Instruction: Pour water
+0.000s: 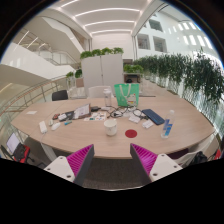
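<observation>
The tool [112, 160], its pink-padded fingers spread wide and holding nothing, hangs short of the long pale wooden tabletop [60, 135], while the small white cup [110, 127] stands upright straight ahead beyond the fingers, well apart.

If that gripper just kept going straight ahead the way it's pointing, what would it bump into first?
Probably the white cup, which stands on the wooden table ahead of the open gripper, roughly in line with the gap between its fingers. Nothing shows between them, though depth is hard to judge here.
</observation>
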Action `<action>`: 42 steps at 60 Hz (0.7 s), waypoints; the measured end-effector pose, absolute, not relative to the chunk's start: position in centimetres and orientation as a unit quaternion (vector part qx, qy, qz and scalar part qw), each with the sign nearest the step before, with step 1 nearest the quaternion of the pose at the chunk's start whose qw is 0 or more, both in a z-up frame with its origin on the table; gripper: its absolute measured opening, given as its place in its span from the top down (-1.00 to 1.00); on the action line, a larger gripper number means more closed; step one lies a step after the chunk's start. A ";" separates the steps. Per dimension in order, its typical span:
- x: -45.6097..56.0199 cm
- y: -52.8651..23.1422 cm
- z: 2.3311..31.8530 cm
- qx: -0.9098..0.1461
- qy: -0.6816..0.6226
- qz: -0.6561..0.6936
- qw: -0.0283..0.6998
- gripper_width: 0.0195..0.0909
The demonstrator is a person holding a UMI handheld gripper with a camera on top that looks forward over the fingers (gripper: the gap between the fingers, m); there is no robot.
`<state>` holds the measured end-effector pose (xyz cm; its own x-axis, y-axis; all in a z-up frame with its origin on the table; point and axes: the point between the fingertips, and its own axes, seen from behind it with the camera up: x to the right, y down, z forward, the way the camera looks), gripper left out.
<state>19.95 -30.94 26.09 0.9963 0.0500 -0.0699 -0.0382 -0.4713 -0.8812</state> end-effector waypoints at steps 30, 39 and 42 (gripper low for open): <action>42.4 -18.8 18.7 -0.810 0.064 -0.056 0.580 -0.69; 50.6 -10.3 13.2 -0.808 0.050 -0.099 0.579 -0.70; 52.2 -7.6 11.4 -0.807 0.055 -0.097 0.580 -0.70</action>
